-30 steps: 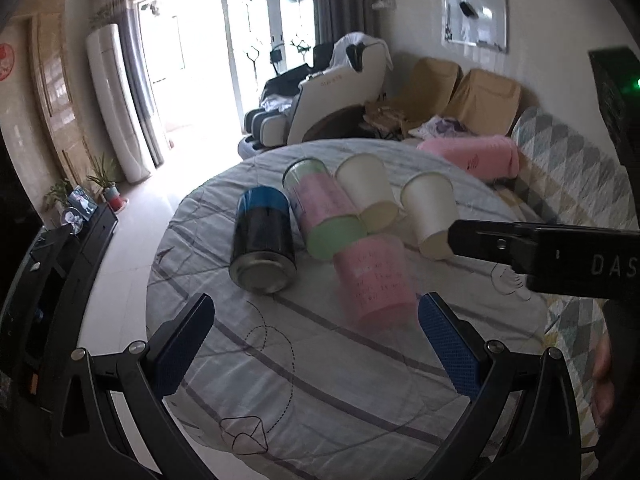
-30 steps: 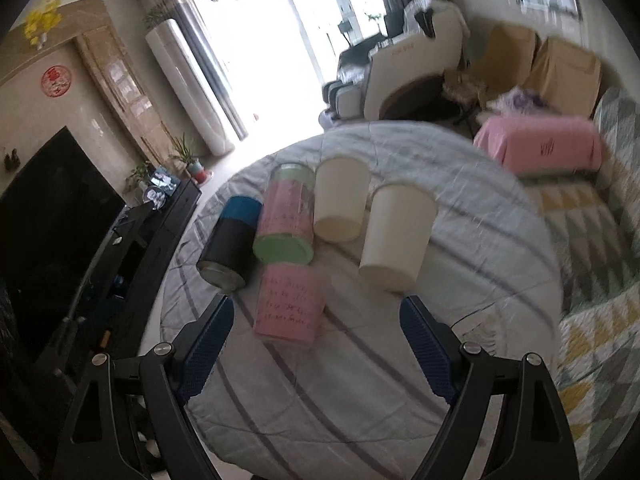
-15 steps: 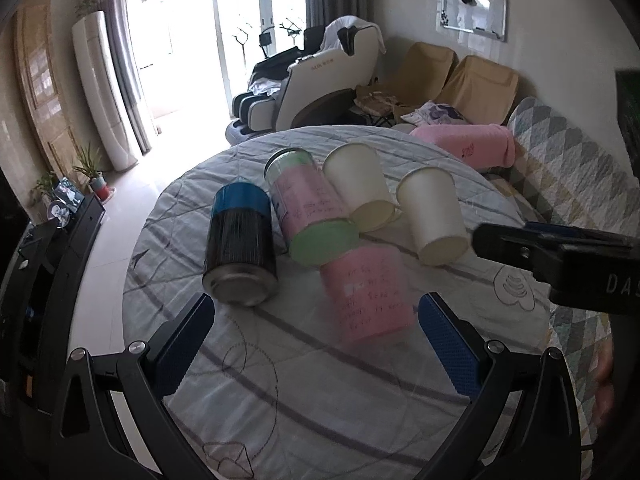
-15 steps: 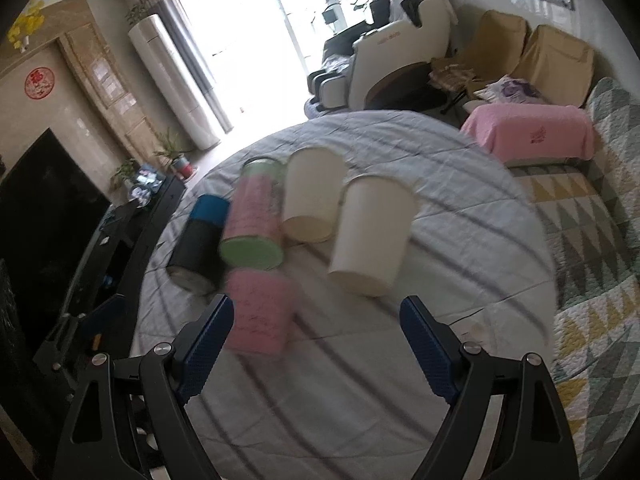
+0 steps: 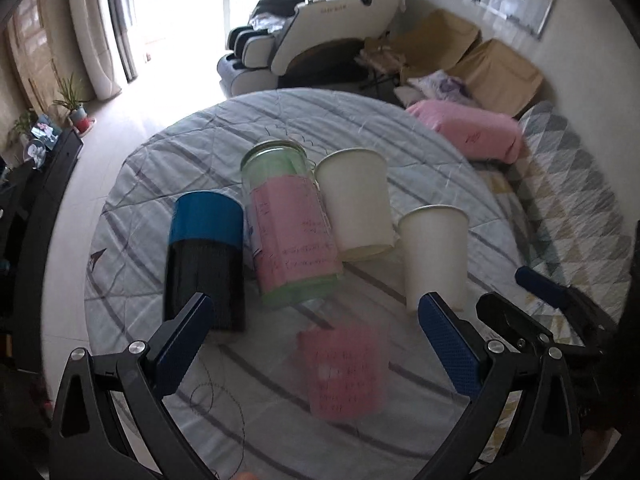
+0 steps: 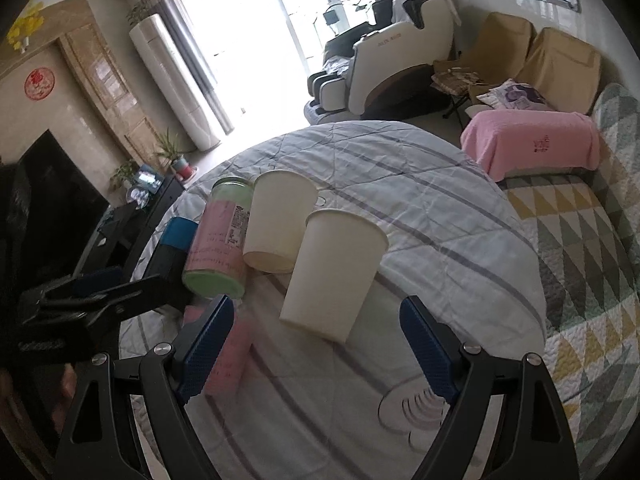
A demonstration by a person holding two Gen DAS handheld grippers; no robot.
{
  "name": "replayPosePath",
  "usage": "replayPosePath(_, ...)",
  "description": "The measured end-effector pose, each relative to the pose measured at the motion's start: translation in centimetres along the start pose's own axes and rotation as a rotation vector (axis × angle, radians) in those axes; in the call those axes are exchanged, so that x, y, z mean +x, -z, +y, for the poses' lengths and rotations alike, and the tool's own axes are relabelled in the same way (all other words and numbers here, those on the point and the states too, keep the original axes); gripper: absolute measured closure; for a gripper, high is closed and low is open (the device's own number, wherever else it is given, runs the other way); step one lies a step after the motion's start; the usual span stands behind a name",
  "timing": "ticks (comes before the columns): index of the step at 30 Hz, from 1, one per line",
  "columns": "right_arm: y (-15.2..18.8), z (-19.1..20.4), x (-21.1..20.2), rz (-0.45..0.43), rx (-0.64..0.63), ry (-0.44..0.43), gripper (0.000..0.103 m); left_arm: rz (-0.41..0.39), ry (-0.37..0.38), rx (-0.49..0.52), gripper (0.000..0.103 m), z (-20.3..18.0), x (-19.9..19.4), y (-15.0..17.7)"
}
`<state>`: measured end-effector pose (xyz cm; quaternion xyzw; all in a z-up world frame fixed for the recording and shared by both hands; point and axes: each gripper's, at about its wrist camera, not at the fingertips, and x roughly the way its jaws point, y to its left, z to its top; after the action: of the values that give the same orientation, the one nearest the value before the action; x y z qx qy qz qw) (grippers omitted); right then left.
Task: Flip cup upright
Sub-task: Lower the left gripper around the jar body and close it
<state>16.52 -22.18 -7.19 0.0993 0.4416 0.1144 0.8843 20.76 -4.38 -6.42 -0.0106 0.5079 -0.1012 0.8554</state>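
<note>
Several cups stand upside down on a round table with a striped cloth (image 5: 168, 152). A pink cup (image 5: 344, 372) stands nearest, between the fingers of my left gripper (image 5: 316, 344), which is open and empty. Behind it stand a black and blue cup (image 5: 206, 256), a green cup with a pink label (image 5: 290, 228) and two white paper cups (image 5: 356, 204) (image 5: 436, 256). My right gripper (image 6: 316, 344) is open and empty, just in front of the nearer white cup (image 6: 332, 276). The pink cup (image 6: 232, 356) shows by its left finger.
A pink-covered stool (image 6: 532, 144) and a sofa with a triangle-pattern quilt (image 6: 592, 248) stand to the right of the table. A massage chair (image 6: 380, 72) is behind it. A dark TV cabinet (image 6: 120, 232) is on the left.
Both grippers have moved forward and down toward the cups. The left one now has the pink cup between its fingers; the right one has shifted right to face the nearer white cup.
</note>
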Motion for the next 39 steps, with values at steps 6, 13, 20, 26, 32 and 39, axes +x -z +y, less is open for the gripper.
replayPosePath(6, -2.1, -1.0, 1.3, -0.012, -0.054, 0.035, 0.017, 0.034, -0.079, -0.011, 0.0, -0.7, 1.7, -2.1)
replayPosePath(13, -3.7, -2.4, 3.2, 0.003, -0.085, 0.047, 0.017, 0.061, -0.125, -0.019, 0.005, -0.8, 4.2, -4.0)
replayPosePath(20, -4.8, -2.8, 4.7, 0.021, -0.128, 0.014, 0.017, 0.106, -0.148, -0.027, 0.016, -0.9, 6.7, -5.2)
replayPosePath(26, -5.3, -3.0, 5.4, 0.023, -0.134, -0.011, 0.017, 0.107, -0.125, -0.056, 0.013, -0.2, 7.3, -5.9)
replayPosePath(32, -5.4, -2.9, 5.5, 0.019, -0.138, -0.031, 0.017, 0.112, -0.092, -0.07, 0.008, 0.2, 7.9, -6.3)
replayPosePath(39, -5.4, -2.6, 5.0, 0.009, -0.145, -0.032, 0.017, 0.119, -0.102, -0.064, 0.019, 0.9, 7.5, -6.3)
